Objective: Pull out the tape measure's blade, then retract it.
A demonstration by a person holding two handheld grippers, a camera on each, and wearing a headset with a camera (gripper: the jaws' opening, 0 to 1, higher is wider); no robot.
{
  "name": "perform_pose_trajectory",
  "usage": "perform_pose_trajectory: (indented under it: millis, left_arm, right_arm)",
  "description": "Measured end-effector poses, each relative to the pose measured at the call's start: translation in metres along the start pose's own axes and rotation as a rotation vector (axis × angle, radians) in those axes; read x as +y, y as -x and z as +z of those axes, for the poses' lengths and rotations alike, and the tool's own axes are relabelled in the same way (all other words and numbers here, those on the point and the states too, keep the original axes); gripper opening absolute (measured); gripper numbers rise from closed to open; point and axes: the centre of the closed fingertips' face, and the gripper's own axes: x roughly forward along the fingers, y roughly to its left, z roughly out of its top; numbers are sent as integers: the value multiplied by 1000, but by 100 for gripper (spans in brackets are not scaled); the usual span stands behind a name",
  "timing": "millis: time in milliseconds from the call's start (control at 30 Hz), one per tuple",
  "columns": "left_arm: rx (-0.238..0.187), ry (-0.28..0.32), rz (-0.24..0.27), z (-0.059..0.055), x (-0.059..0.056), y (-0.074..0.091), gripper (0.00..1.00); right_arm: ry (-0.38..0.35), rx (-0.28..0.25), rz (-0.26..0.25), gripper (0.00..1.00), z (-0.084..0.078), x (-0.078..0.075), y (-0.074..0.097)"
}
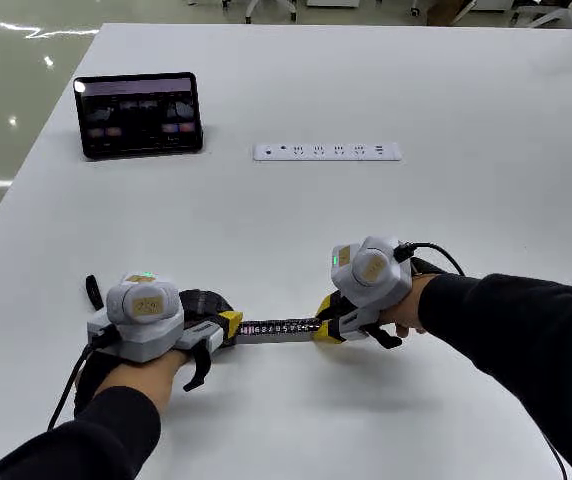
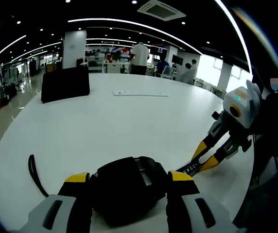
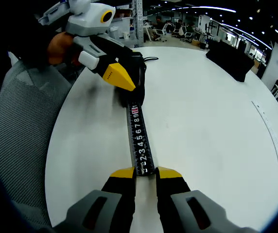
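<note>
The black tape measure case [image 1: 206, 305] lies on the white table near its front edge, and my left gripper [image 1: 224, 328] is shut on it; in the left gripper view the case [image 2: 129, 187] sits between the yellow-tipped jaws. A short length of blade [image 1: 278, 327] with black numbers runs right from the case. My right gripper [image 1: 324, 328] is shut on the blade's end; the right gripper view shows the blade [image 3: 140, 138] running from the jaws to the case [image 3: 136, 77]. The right gripper [image 2: 204, 158] also appears in the left gripper view.
A dark tablet [image 1: 138, 113] stands at the back left of the table and a white power strip [image 1: 328, 151] lies behind the grippers. A black strap [image 1: 93, 290] lies left of the left gripper. Cables trail from both grippers.
</note>
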Motion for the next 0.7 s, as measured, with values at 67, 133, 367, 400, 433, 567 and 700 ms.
perform_pose_trajectory:
  millis: [67,133,367,400,433,567,700]
  left_arm:
    - [-2,-1,0,0,0,0,58]
    - [-3,0,0,0,0,0,58]
    - [-2,-1,-1,0,-1,0,58]
    - [-2,-1,-1,0,-1,0,58]
    - [-1,-1,-2,0,-1,0,58]
    - [-1,-2,-2,0,-1,1,58]
    - [-1,-2,-2,0,-1,1,58]
  right_arm:
    - [-1,-3,-1,11,2,1,-2]
    - [-6,-7,-1,11,4,1,-3]
    - [-8,-28,-6,11,11,2,-8]
    - [-9,-28,-4,11,11,2,-9]
    - [-6,-30,-3,11,12,3,-10]
    - [-9,-33,-2,11,16,4,-13]
    - [-9,-36,-1,11,18,5,-15]
